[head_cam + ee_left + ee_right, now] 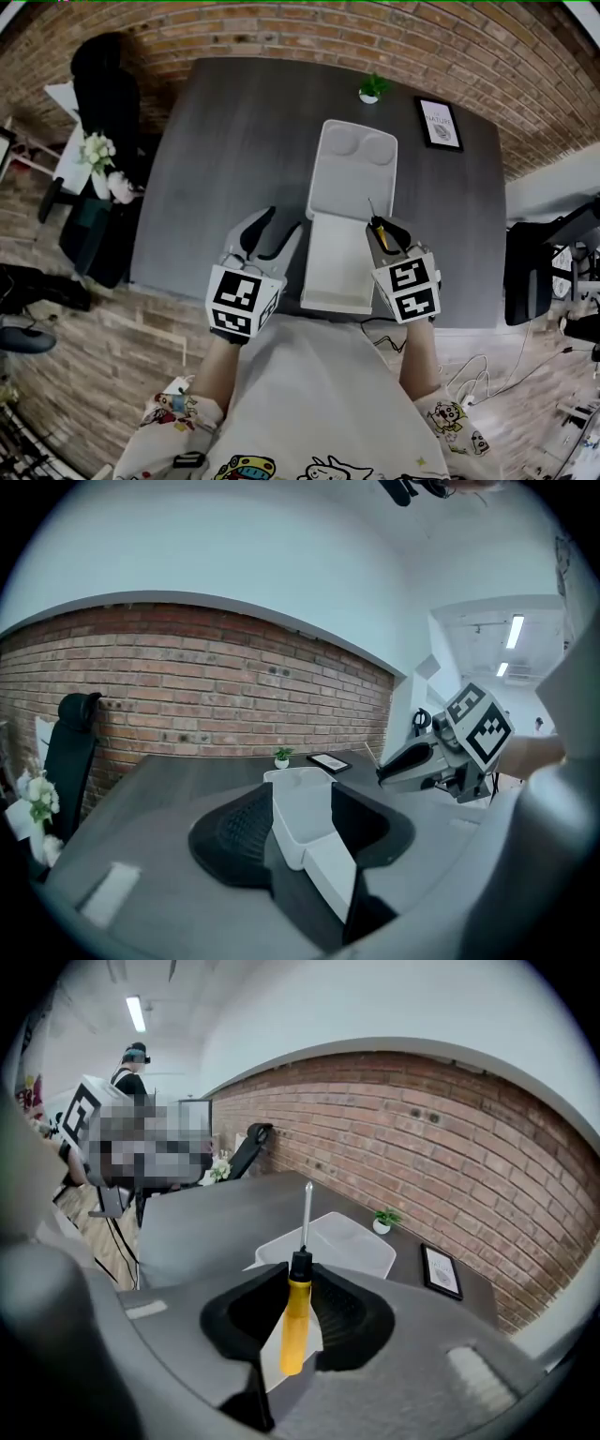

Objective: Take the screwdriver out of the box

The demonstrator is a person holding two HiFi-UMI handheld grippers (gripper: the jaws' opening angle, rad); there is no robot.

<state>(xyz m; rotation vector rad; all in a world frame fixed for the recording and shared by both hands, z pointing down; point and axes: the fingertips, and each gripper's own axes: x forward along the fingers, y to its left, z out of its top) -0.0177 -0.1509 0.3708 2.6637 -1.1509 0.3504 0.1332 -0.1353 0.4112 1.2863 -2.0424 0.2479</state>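
A white box [335, 267] lies open on the dark grey table [234, 141], its lid [352, 155] folded back on the far side. My right gripper [384, 234] hangs above the box's right edge, shut on a screwdriver [379, 228]. The right gripper view shows its yellow handle [292, 1326] clamped between the pads, with the black collar and metal shaft pointing up and away over the box [347, 1241]. My left gripper [270, 230] is just left of the box, open. In the left gripper view the box [305, 822] shows through the gap, and the right gripper [412, 759] is at the right.
A small potted plant [372, 89] and a framed picture [438, 123] stand at the table's far edge. A black chair [103, 94] and white flowers [98, 150] are at the left. Cables [487, 375] lie on the floor at the right. A brick wall runs behind the table.
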